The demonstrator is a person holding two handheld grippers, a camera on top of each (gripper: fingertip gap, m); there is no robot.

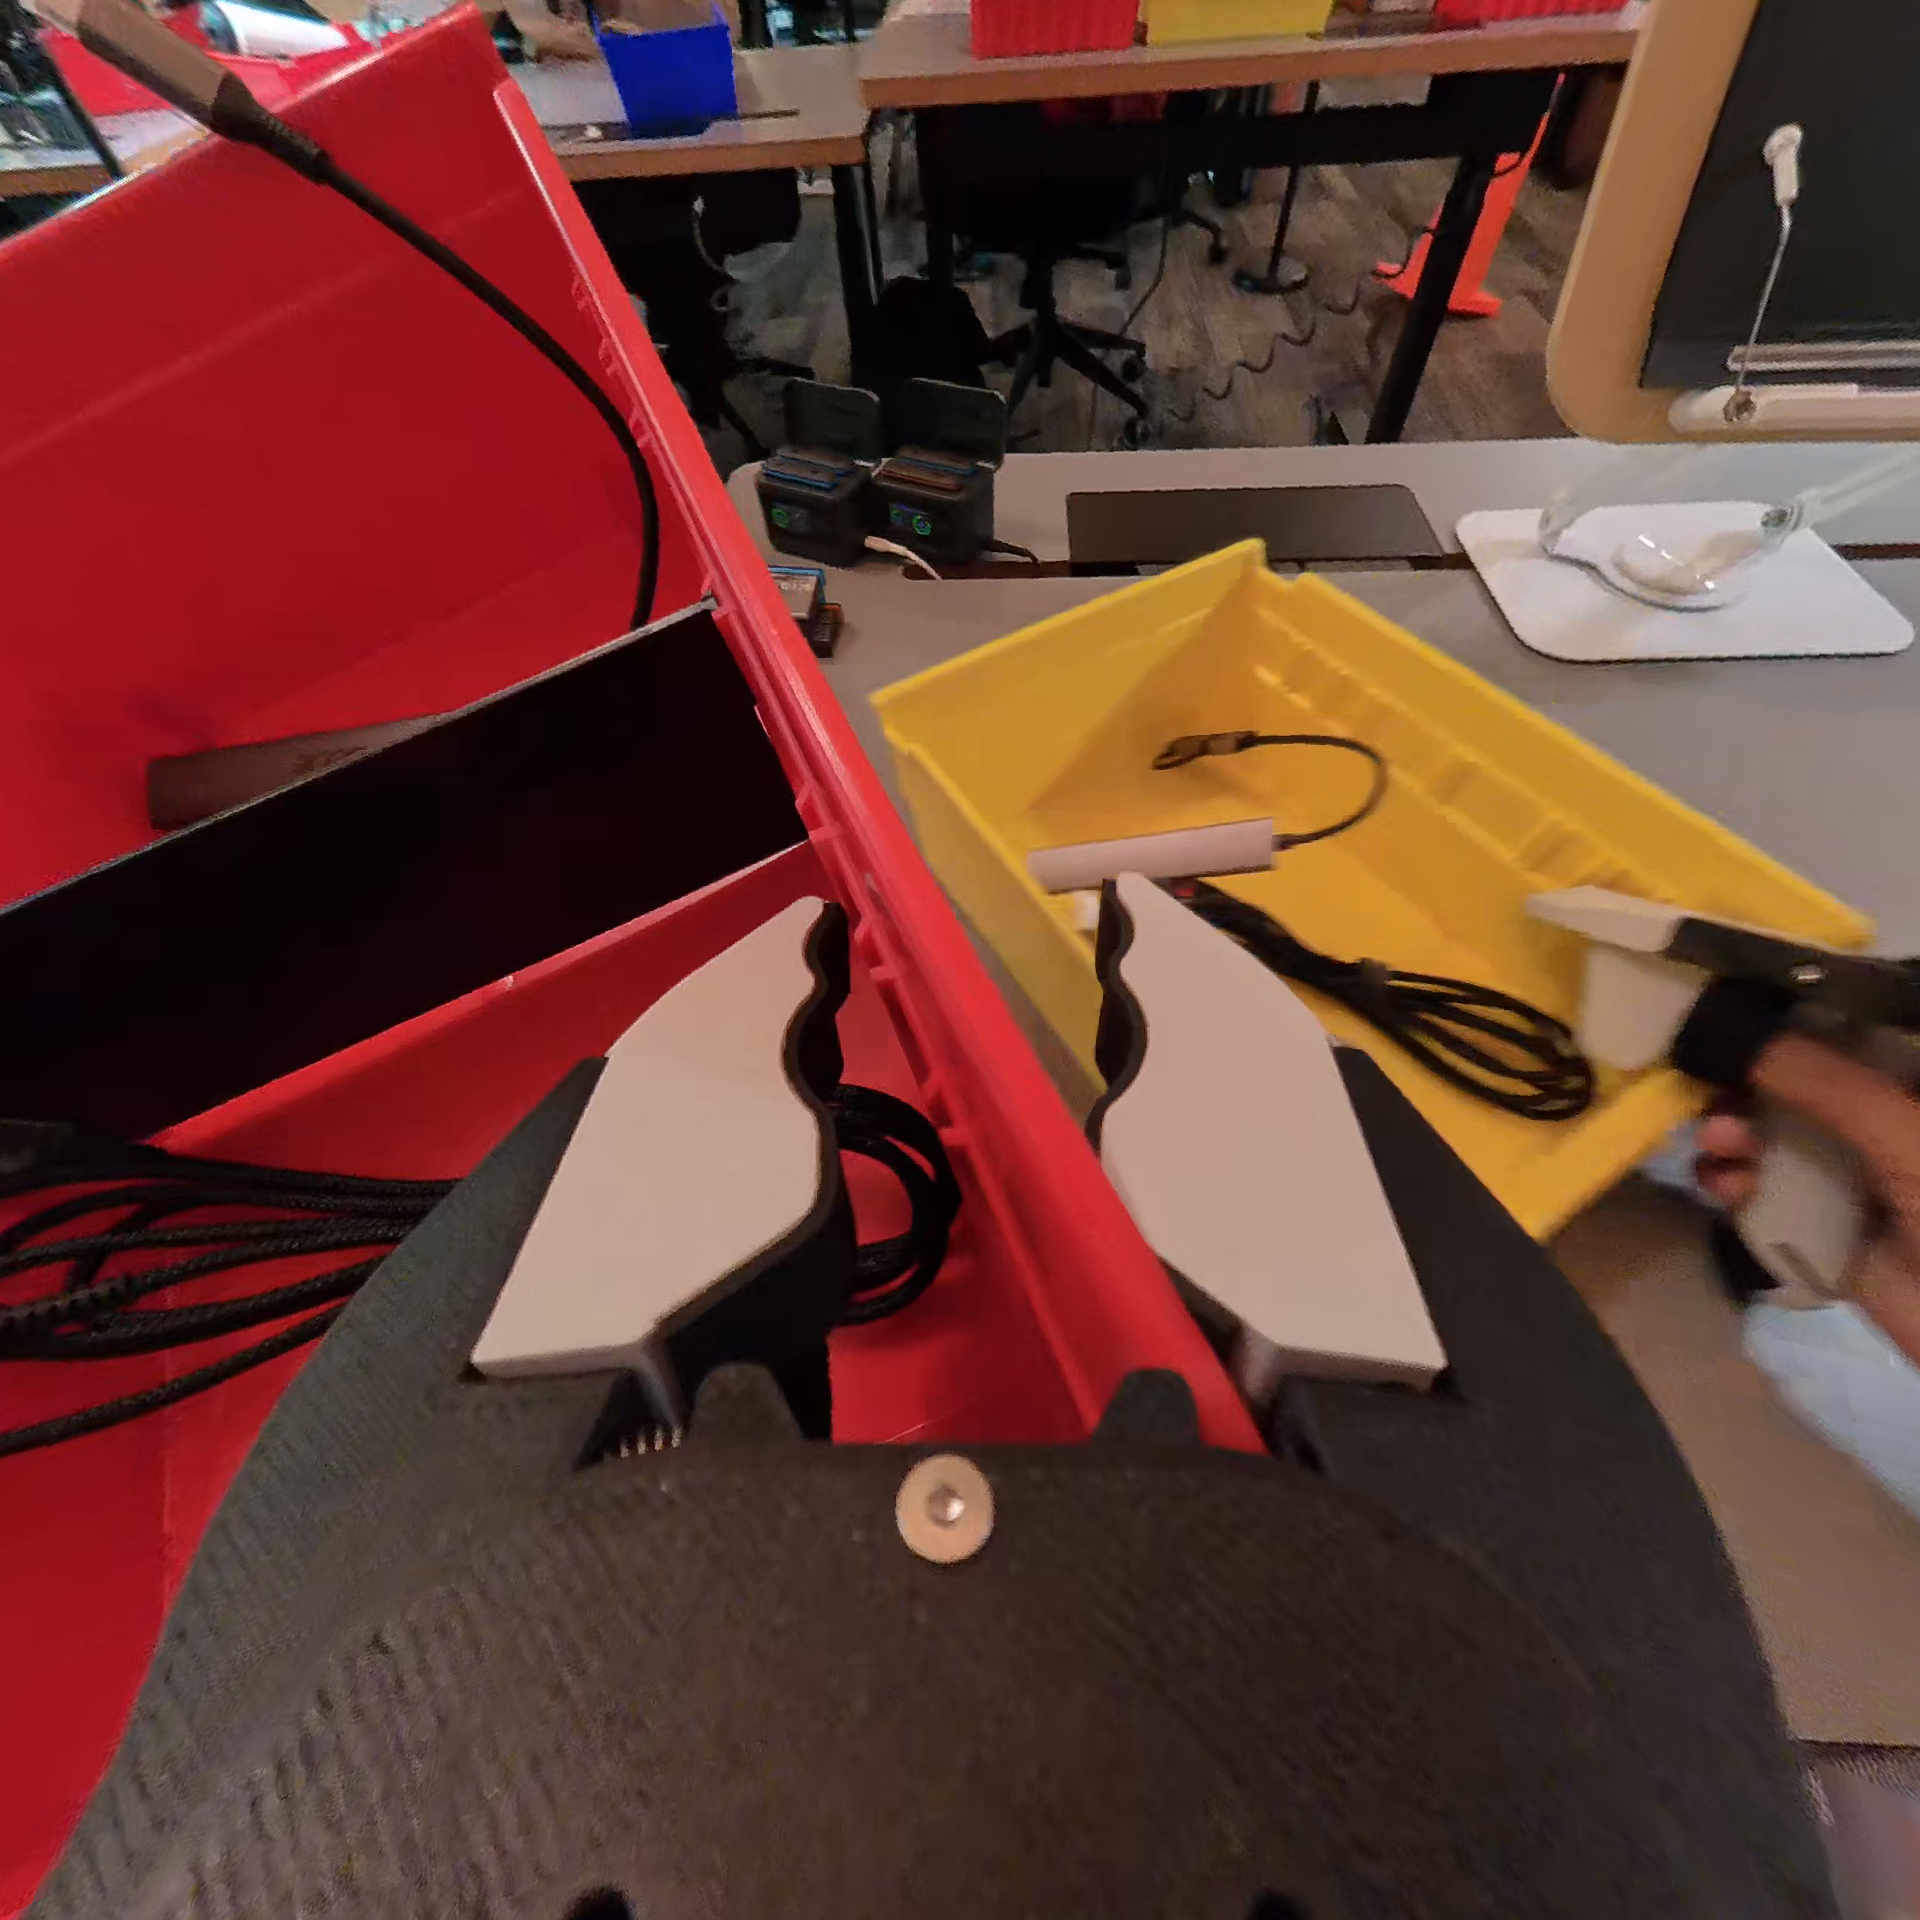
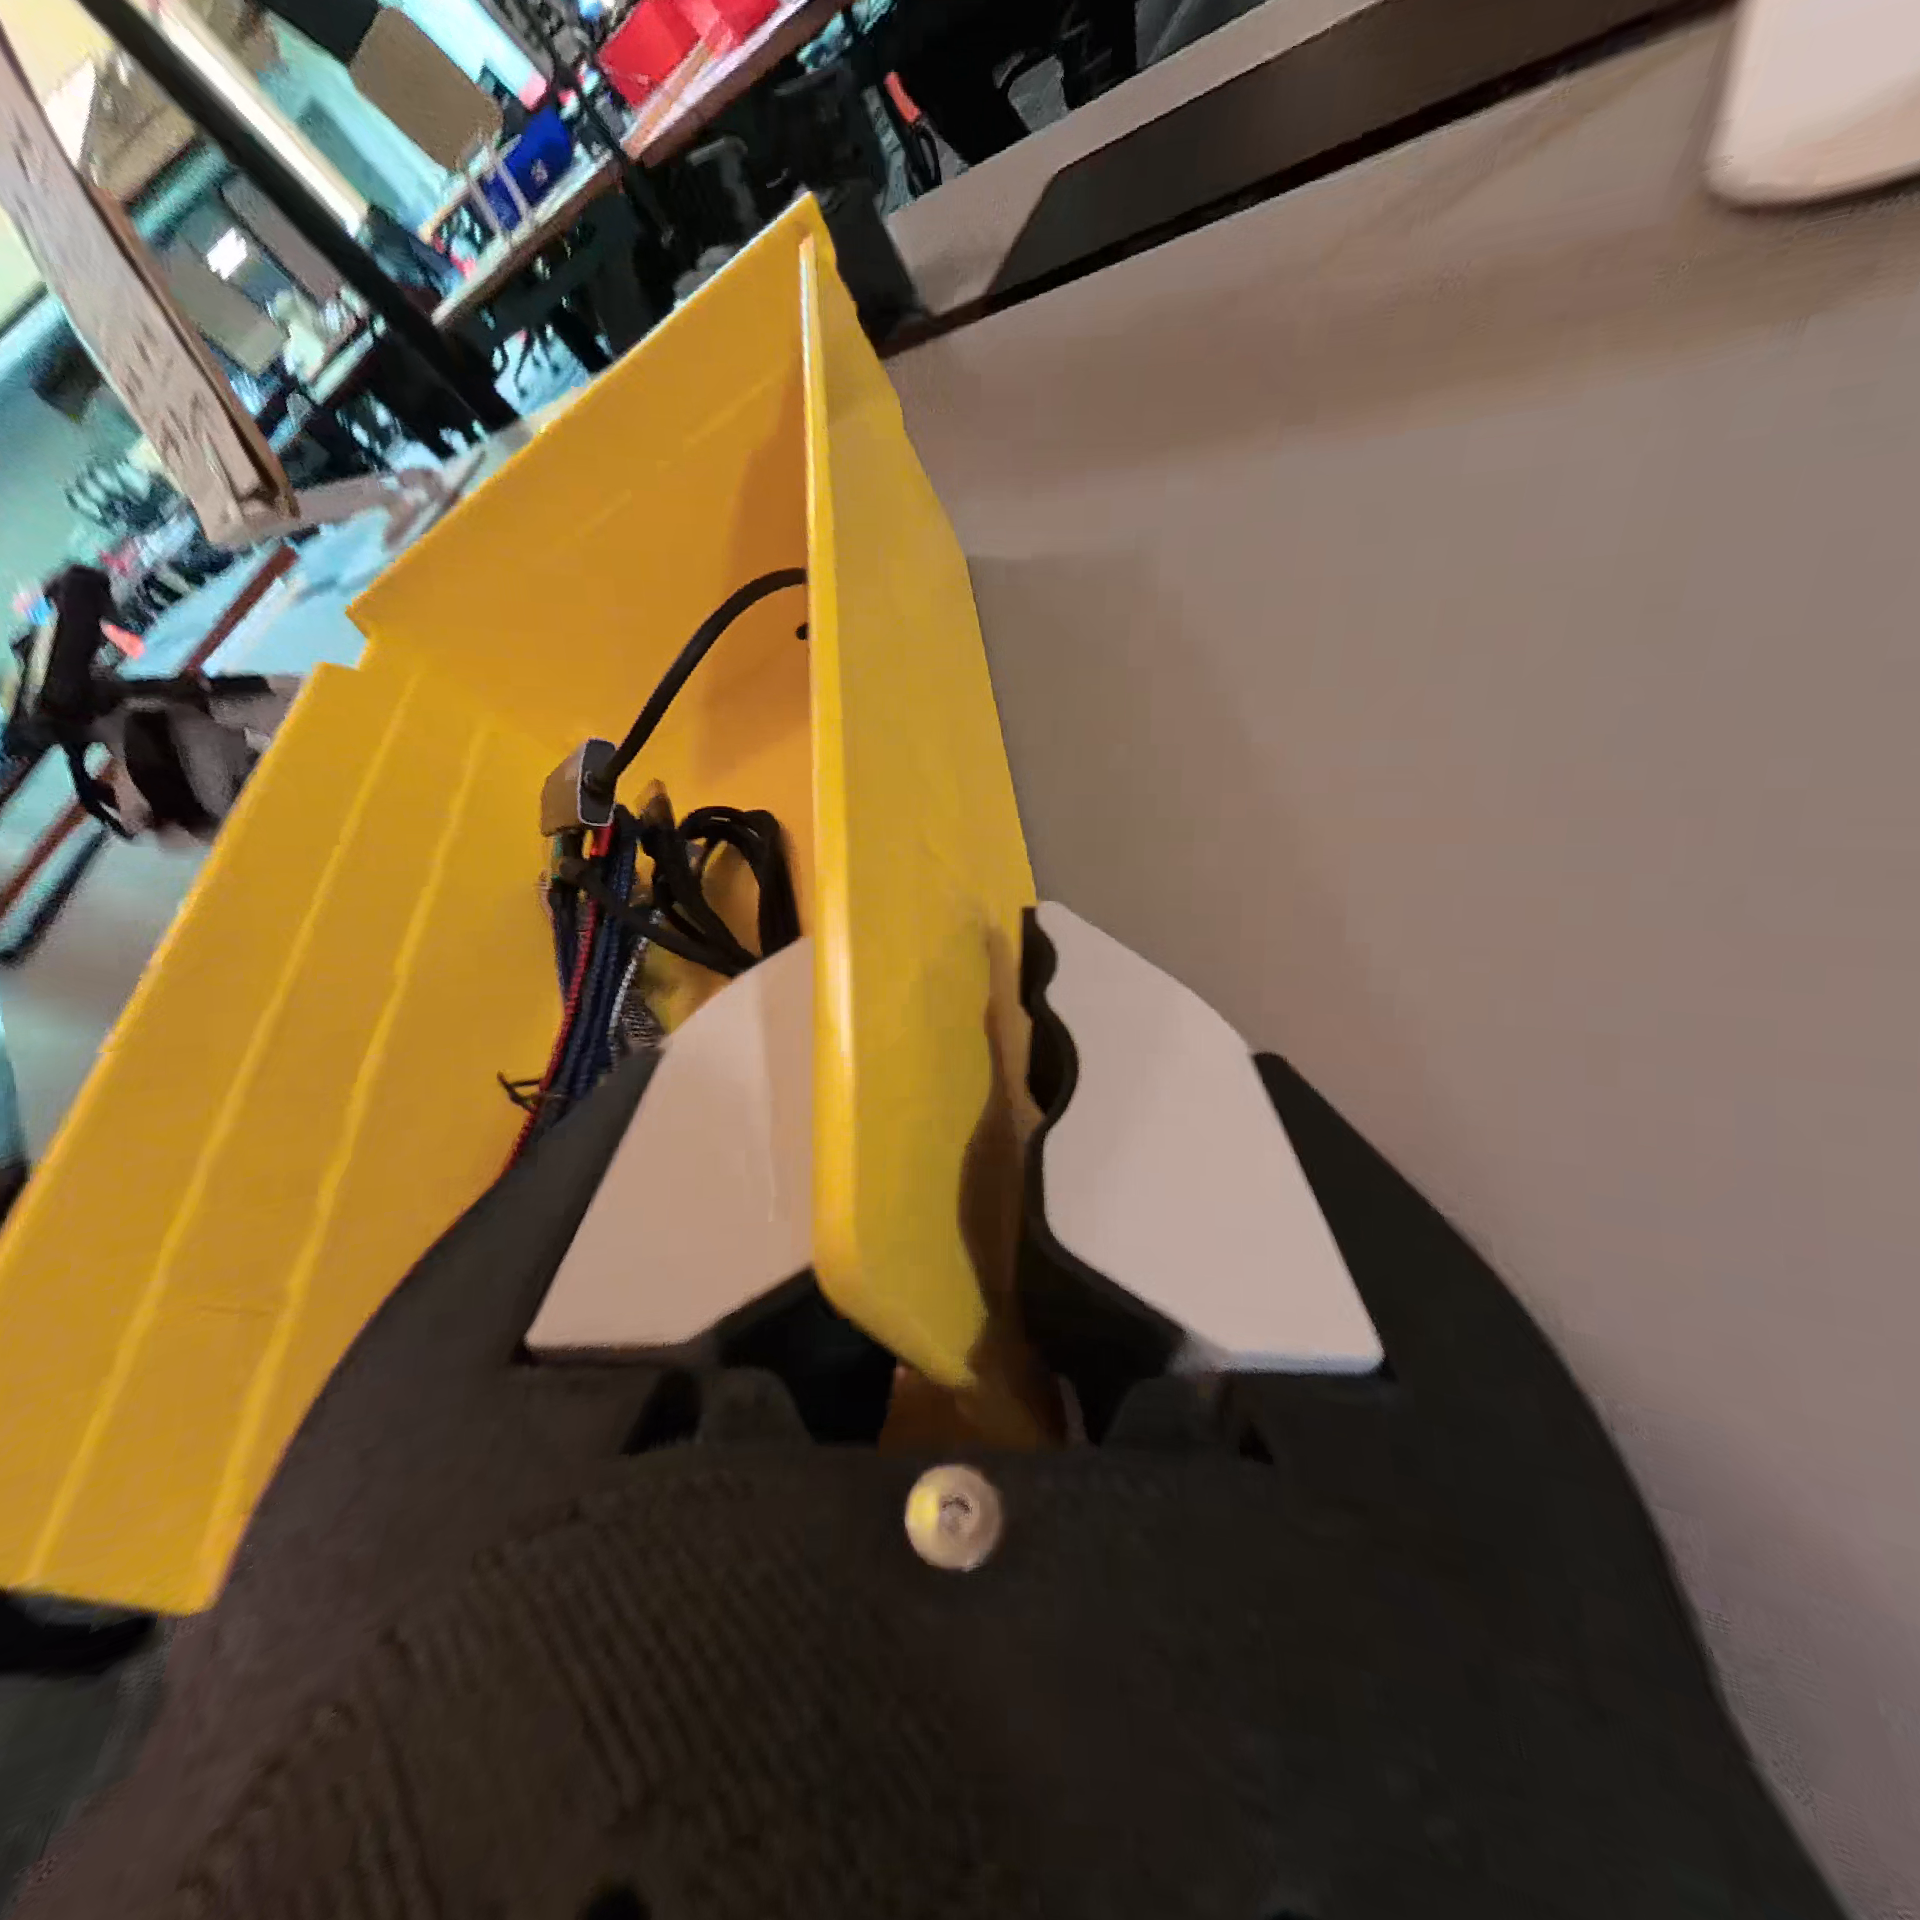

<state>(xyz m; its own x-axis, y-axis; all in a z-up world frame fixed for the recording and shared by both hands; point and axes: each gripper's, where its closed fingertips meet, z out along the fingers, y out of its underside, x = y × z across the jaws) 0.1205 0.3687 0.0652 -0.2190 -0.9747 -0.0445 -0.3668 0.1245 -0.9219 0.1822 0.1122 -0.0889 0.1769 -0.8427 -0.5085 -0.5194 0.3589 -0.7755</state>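
My left gripper [image 1: 971,904] is shut on the side wall of a red bin [image 1: 312,416], one finger inside and one outside. The bin looks tilted. It holds a black divider [image 1: 416,862], a coiled black cable [image 1: 208,1247] and a grey adapter on a thin black lead [image 1: 156,62]. My right gripper [image 2: 925,930] is shut on the wall of a yellow bin [image 2: 894,727]. In the left wrist view it [image 1: 1621,966] grips the yellow bin [image 1: 1558,790] at its near right corner. That bin holds a grey hub [image 1: 1153,857] and a black cable bundle [image 1: 1455,1018].
The bins are over a grey table [image 1: 1714,748]. At its back are two black charger cases [image 1: 883,488], a black pad [image 1: 1247,525] and a white mat with a clear glass piece [image 1: 1683,582]. A person's hand [image 1: 1808,1122] holds the right gripper. Desks with more bins stand behind. About 30 cm separates my left fingertips from my right.
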